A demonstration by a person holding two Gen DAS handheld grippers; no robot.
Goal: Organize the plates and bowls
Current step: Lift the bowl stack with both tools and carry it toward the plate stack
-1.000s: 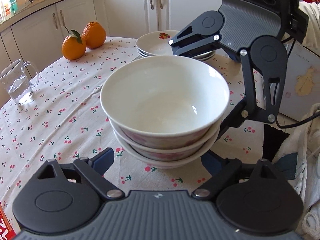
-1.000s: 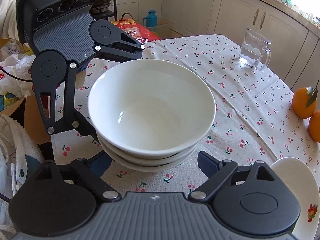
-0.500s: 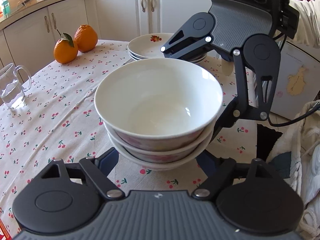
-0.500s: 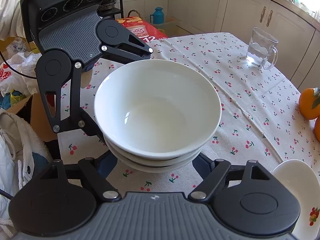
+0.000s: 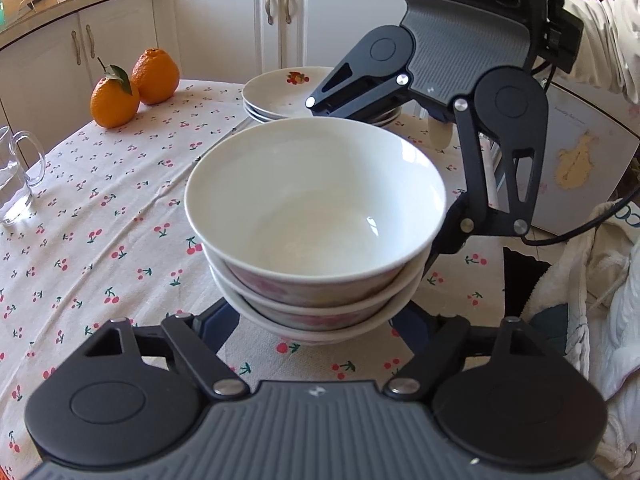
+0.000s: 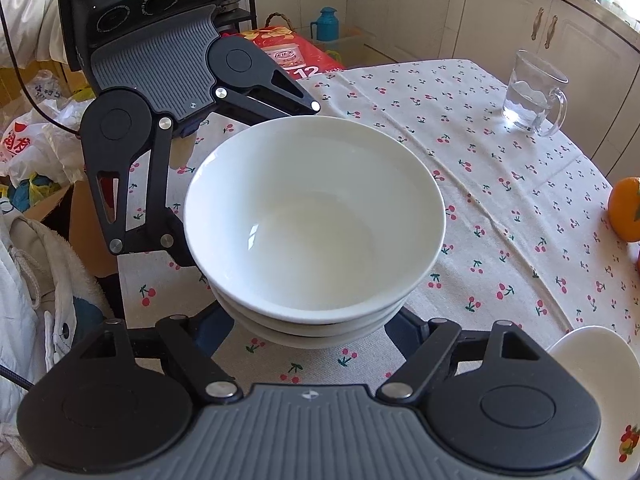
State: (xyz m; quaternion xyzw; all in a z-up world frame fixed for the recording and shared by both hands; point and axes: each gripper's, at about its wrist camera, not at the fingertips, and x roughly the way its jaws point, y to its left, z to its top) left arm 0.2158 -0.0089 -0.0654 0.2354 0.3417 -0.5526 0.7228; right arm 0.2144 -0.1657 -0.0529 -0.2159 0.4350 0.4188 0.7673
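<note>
A stack of three white bowls (image 5: 316, 216) with pink flower sides is held just above the cherry-print tablecloth (image 5: 100, 208); it also shows in the right wrist view (image 6: 316, 220). My left gripper (image 5: 316, 328) cradles the stack from one side, fingers spread under its base. My right gripper (image 6: 316, 328) does the same from the opposite side. A stack of white plates (image 5: 292, 88) with a fruit print sits behind the bowls; its edge shows in the right wrist view (image 6: 600, 384).
Two oranges (image 5: 132, 84) stand at the far left of the table. A glass mug (image 6: 532, 96) with water stands near the table edge. White cupboards (image 5: 224, 20) lie behind. Bags and a red box (image 6: 292, 48) lie beyond the table.
Both grippers have carried the bowl stack together toward the plates and oranges. The stack sits slightly higher in both views.
</note>
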